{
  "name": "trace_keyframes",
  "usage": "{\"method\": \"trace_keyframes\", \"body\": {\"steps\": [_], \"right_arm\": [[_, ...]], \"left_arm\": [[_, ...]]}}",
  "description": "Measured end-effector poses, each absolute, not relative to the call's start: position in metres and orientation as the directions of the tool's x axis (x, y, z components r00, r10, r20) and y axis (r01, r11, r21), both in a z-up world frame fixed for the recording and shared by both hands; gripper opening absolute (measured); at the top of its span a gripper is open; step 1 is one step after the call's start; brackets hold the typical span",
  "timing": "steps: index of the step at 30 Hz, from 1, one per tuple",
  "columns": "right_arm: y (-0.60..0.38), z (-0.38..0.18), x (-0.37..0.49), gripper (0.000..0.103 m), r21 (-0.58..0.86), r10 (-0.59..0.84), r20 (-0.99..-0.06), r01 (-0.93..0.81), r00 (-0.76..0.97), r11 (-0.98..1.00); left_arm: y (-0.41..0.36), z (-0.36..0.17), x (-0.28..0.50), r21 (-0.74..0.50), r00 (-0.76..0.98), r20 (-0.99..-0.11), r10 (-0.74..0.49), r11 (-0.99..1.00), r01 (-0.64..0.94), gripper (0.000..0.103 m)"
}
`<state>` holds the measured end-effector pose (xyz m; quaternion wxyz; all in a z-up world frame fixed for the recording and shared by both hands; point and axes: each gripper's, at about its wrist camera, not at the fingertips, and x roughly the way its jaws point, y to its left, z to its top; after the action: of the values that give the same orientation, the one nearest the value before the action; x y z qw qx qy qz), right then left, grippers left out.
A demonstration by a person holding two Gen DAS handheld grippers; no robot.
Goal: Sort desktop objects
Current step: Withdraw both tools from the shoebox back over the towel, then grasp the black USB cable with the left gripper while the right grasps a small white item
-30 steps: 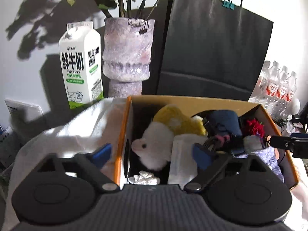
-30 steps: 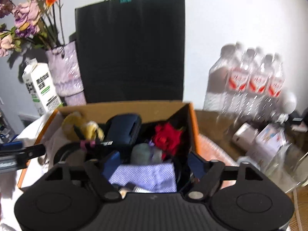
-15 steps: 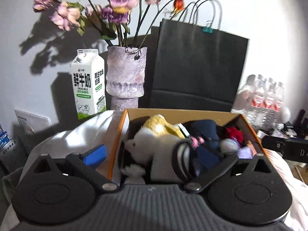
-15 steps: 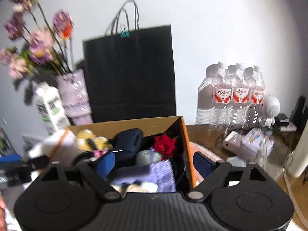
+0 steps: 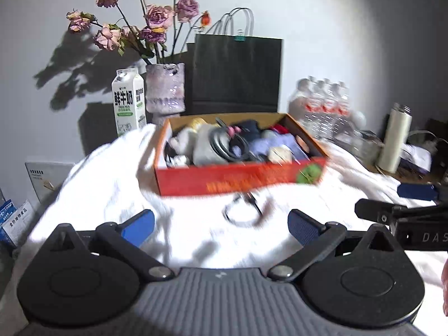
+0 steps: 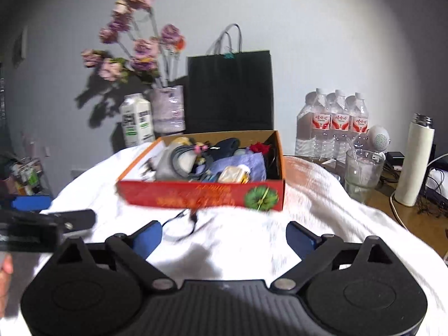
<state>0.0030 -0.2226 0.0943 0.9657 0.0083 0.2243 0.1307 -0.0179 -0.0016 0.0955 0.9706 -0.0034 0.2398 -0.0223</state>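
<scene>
On the white cloth: one red-fronted cardboard box (image 6: 201,196) sits open-topped, ahead of both claws, with bare cloth (image 6: 322,196) between.
Box contents: one white plush toy (image 5: 182,142), one coil of dark cable (image 5: 226,145), one dark pouch (image 6: 224,145), one striped lilac cloth (image 6: 238,163), one red flower (image 6: 260,147); smaller bits are too blurred to count.
Loose on the cloth: one thin dark cord (image 5: 246,210) lies looped just in front of the box.
Left claw (image 5: 221,225): jaws spread wide, nothing between the blue pads.
Right claw (image 6: 224,236): jaws opening, already wide, nothing between them; only cloth shows in the gap.
Behind the box: one milk carton (image 5: 128,103), one mottled vase (image 5: 165,88) of faded roses, one black paper bag (image 6: 229,89).
Off to the right on the desk: one shrink-wrapped pack of water bottles (image 6: 333,123), three showing in front; one clear glass (image 6: 361,173); one white flask (image 6: 414,162).
</scene>
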Motion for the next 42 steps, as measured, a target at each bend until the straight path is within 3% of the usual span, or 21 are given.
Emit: {"method": "trace_keyframes", "body": {"steps": [5,12,15,23,29,31,34,36,38,42], "right_arm": [[-0.227,0.076,-0.067,0.1,-0.034,0.214,-0.354,-0.241,0.91,0.97],[-0.227,0.054,-0.125,0.103,0.003,0.234,-0.311,-0.245,0.921,0.97],[-0.221,0.047,-0.139,0.103,-0.086,0.24,-0.308,-0.278,0.921,0.957],[-0.217,0.036,-0.134,0.103,-0.114,0.222,-0.359,-0.279,0.907,0.954],[-0.236,0.043,-0.094,0.101,-0.003,0.253,-0.396,-0.277,0.883,0.961],[-0.244,0.051,-0.07,0.1,0.029,0.254,-0.409,-0.266,0.877,0.964],[-0.257,0.061,-0.032,0.093,0.064,0.25,-0.412,-0.246,0.876,0.967],[-0.266,0.066,-0.005,0.089,0.087,0.251,-0.426,-0.236,0.869,0.968],[-0.273,0.067,0.025,0.083,0.118,0.254,-0.443,-0.225,0.86,0.967],[-0.286,0.065,0.09,0.072,0.223,0.297,-0.468,-0.214,0.833,0.951]], "left_arm": [[-0.017,0.071,-0.087,0.03,0.927,-0.374,-0.002,0.999,0.014,0.103],[-0.019,0.052,-0.144,0.04,0.941,-0.337,0.011,0.999,0.002,0.103],[-0.013,0.044,-0.155,0.029,0.938,-0.345,0.018,1.0,-0.009,0.103],[-0.009,0.034,-0.137,-0.018,0.914,-0.406,-0.005,1.0,-0.003,0.103],[-0.011,0.051,-0.084,-0.065,0.906,-0.416,-0.073,0.997,0.051,0.102],[-0.013,0.058,-0.057,-0.056,0.903,-0.419,-0.093,0.995,0.077,0.094],[-0.02,0.069,-0.016,-0.015,0.907,-0.406,-0.113,0.993,0.117,0.074],[-0.024,0.072,0.012,0.005,0.898,-0.414,-0.147,0.987,0.163,0.07],[-0.03,0.067,0.043,0.0,0.878,-0.449,-0.164,0.983,0.184,0.06],[-0.036,0.044,0.108,-0.062,0.8,-0.566,-0.198,0.978,0.198,0.053]]}}
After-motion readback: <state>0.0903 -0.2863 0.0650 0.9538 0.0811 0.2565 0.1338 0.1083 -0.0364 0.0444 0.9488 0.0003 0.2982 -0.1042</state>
